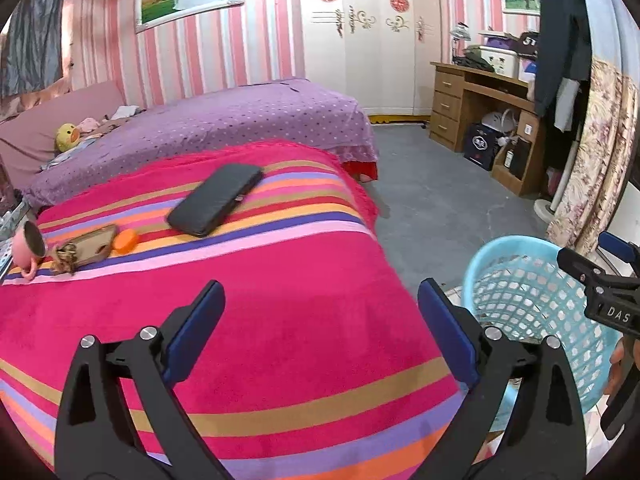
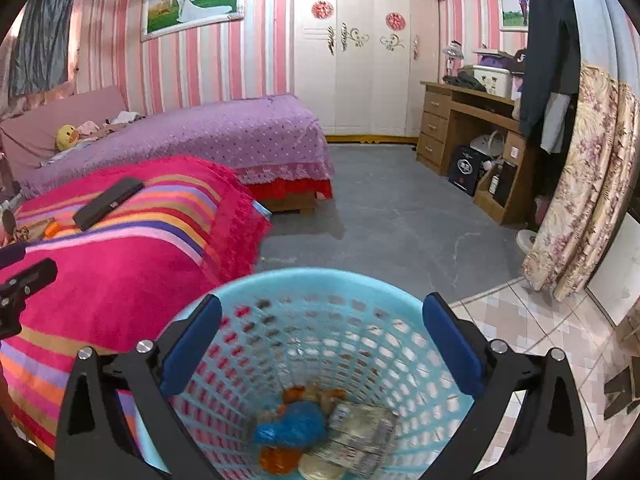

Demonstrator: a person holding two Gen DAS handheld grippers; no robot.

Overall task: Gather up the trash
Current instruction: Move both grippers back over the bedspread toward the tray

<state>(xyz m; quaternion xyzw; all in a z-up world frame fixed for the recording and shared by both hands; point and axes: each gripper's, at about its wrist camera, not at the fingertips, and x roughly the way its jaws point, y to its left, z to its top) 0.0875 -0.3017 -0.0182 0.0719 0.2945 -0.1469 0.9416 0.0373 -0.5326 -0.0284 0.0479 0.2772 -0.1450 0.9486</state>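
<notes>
A light blue mesh basket [image 2: 320, 292] stands on the floor beside the bed; it also shows in the left wrist view [image 1: 520, 252]. Inside lie a blue crumpled bag [image 2: 292, 424], orange peel [image 2: 276, 460] and a clear wrapper [image 2: 360, 428]. My right gripper [image 2: 322, 344] is open and empty above the basket's mouth. My left gripper [image 1: 322, 328] is open and empty above the striped blanket [image 1: 240, 320]. On the blanket's far left lie an orange piece [image 1: 126, 241], a brown crumpled scrap [image 1: 64, 258] and a brown flat case [image 1: 94, 244].
A black wallet-like case [image 1: 216, 199] lies on the blanket. A pink cup [image 1: 28, 245] lies tipped at the left edge. A purple bed [image 1: 240, 116] stands behind, a wooden desk [image 1: 480, 108] at the right, and a floral curtain [image 2: 580, 184].
</notes>
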